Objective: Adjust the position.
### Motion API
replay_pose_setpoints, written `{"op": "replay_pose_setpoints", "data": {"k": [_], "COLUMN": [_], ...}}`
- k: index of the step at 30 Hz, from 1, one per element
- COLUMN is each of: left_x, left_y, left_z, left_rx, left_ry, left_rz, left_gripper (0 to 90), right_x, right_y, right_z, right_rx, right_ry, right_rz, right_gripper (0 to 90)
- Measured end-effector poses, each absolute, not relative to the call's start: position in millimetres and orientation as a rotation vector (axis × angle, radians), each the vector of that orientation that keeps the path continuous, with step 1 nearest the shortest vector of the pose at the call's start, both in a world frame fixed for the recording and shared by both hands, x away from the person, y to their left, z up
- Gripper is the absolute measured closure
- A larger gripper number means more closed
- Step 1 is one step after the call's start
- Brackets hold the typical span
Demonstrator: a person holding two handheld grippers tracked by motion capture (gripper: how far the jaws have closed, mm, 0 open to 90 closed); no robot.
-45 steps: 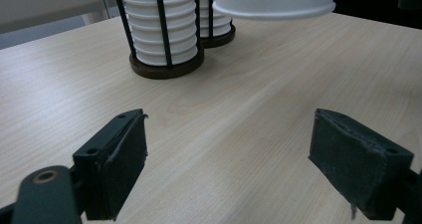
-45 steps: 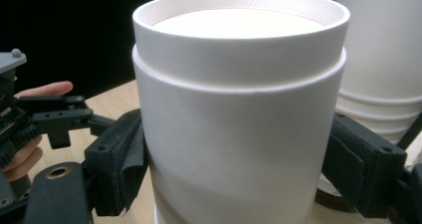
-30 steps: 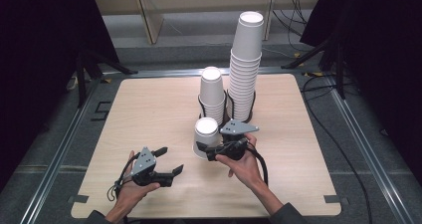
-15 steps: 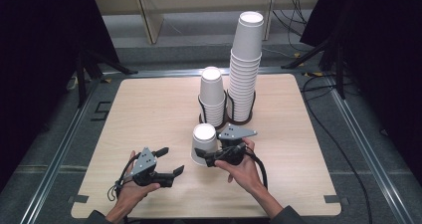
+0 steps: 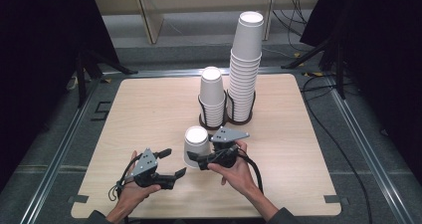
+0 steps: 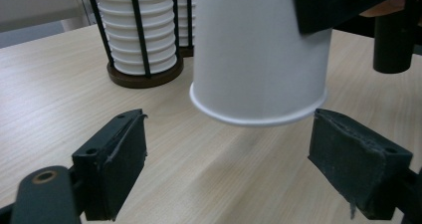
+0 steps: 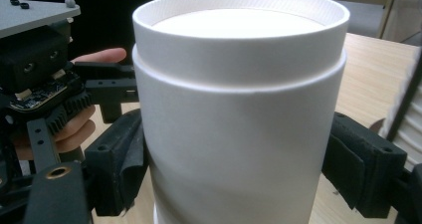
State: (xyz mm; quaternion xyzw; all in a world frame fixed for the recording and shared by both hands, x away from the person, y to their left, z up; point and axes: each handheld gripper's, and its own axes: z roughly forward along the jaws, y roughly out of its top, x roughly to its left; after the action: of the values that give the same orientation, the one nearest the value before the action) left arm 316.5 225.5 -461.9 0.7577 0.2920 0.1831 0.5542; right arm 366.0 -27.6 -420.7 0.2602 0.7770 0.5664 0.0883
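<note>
White paper cup [image 5: 195, 145], upside down, base uppermost, clamped between the pads of the right gripper [image 5: 199, 160] and lifted off the table [image 5: 149, 114]; rolled rim hanging clear of the wood in the left gripper view [image 6: 259, 59]. Held near the front middle of the table, just ahead of the two racks. Right gripper view: cup [image 7: 239, 114] close up, recessed base on top, faint ridged texture on the collar, smooth matte wall below, black pads pressing both sides.

Left gripper [image 5: 171, 163] low over the table to the left of the cup, jaws spread apart, nothing between them. Foam-like pads [image 6: 117, 154], frayed at the edges; cup hanging just beyond them, not touching.

Behind the cup: short stack of cups [image 5: 212, 95] in a black wire holder on a dark round base, ribbed by nested rims [image 6: 142, 30]. Just beside it, to the right, tall stack [image 5: 245, 67] in a like holder, leaning slightly. Both stacks upside down, close behind the held cup, narrowing the room behind it.

Pale wood-grain tabletop, rounded corners, metal frame around. Grey three-cornered plate [image 5: 230, 134] on top of the right gripper. Black cable [image 5: 254, 164] trailing along the right forearm. Dark curtains at both sides, cables on the floor beyond.
</note>
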Motion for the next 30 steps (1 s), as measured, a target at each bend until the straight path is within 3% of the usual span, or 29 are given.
{"op": "replay_pose_setpoints", "data": {"k": [17, 30], "left_x": [316.2, 315.9], "left_y": [221.5, 220.7], "left_z": [-461.8, -461.0], "left_rx": [1.767, 1.755], "left_ry": [0.682, 0.678], "left_rz": [0.378, 0.39], "left_gripper": [14.4, 2.0], "right_x": [360.0, 351.0], "right_y": [-6.0, 11.3], "right_z": [-420.4, -421.6], "right_rx": [0.709, 0.684], "right_ry": [2.32, 2.346], "right_rz": [1.754, 1.828], "right_gripper": [19.0, 19.0]}}
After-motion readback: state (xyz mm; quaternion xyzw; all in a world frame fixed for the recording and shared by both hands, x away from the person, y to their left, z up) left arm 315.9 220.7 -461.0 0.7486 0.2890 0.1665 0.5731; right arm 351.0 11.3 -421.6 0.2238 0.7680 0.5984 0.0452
